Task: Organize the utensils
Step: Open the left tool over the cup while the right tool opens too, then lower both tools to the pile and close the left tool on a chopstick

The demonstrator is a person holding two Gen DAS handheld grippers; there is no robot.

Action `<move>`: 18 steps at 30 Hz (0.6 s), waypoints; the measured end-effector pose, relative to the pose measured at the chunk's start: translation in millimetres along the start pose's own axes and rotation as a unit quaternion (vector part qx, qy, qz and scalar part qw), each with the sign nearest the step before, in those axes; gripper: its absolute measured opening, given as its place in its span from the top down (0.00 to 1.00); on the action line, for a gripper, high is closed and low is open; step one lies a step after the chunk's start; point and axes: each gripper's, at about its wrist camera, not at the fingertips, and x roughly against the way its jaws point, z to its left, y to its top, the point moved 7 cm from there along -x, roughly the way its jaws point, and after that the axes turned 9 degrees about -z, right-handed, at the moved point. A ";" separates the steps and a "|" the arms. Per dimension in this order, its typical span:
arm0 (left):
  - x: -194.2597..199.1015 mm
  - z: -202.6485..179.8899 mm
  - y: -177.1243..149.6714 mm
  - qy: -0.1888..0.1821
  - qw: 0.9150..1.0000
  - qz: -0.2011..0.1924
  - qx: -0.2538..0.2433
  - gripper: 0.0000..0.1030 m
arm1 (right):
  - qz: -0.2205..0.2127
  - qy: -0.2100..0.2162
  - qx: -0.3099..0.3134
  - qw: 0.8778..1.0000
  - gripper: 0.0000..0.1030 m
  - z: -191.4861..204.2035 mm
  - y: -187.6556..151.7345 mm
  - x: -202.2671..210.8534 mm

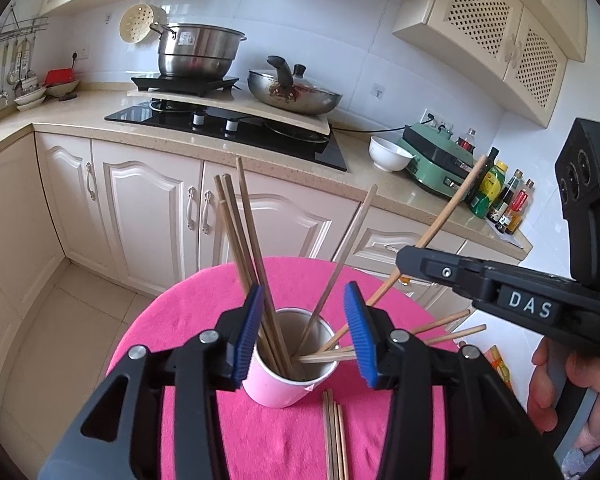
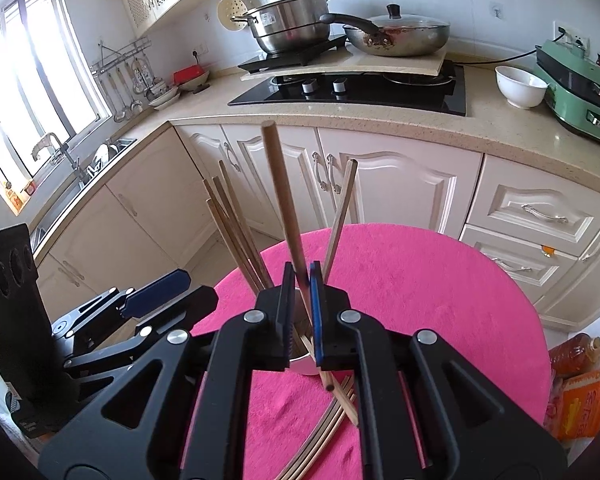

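Cream kitchen cabinets and a speckled counter (image 1: 380, 196) run behind a round table covered in a bright pink cloth (image 1: 204, 312). Near the middle of that cloth stands a pink paper cup (image 1: 286, 376) with several wooden chopsticks (image 1: 244, 232) leaning out of it, most tipped toward the left rim, one slanting to the right, and a few lying low across the right rim. More loose chopsticks (image 1: 334, 436) lie flat on the cloth just in front of the cup, toward the near edge of the table.

The left gripper (image 1: 304, 332) hangs over the cup with its blue pads spread about half apart, one on each side of the cup's mouth; the pads press on nothing, though the leaning sticks pass close to the left pad.

The right gripper (image 2: 300, 312) comes in from the right side, held by a hand (image 1: 552, 392). Its jaws are pinched tight on a single chopstick (image 2: 284, 208), which rises steeply above the pads, while its lower end pokes out beneath them over the loose sticks on the cloth.

On the counter behind sit a steel pot (image 1: 198, 50), a lidded wok (image 1: 292, 94) and a white bowl (image 1: 388, 154).
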 end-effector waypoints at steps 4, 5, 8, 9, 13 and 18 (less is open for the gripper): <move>7.3 -2.5 0.3 0.003 1.000 -0.003 -0.002 0.58 | -0.002 0.002 -0.001 1.000 0.80 1.6 -0.6 5.8; 8.7 -3.1 0.1 0.003 1.000 -0.003 -0.002 0.58 | -0.003 0.003 -0.001 1.000 0.72 2.1 -0.5 7.3; 13.1 -4.4 0.5 0.006 1.000 -0.004 -0.002 0.58 | -0.008 0.005 -0.002 1.000 0.70 4.0 -1.2 12.9; 13.7 -5.0 1.1 0.007 1.000 -0.004 -0.002 0.58 | -0.009 0.006 -0.002 1.000 0.70 4.7 -1.0 14.4; 20.5 -4.5 0.7 0.011 1.000 -0.003 0.000 0.58 | -0.029 0.004 -0.004 1.000 0.58 4.4 5.9 32.3; 26.2 -3.2 -11.2 0.017 1.000 0.014 -0.003 0.58 | -0.063 -0.014 -0.016 0.998 0.54 -9.1 16.1 69.2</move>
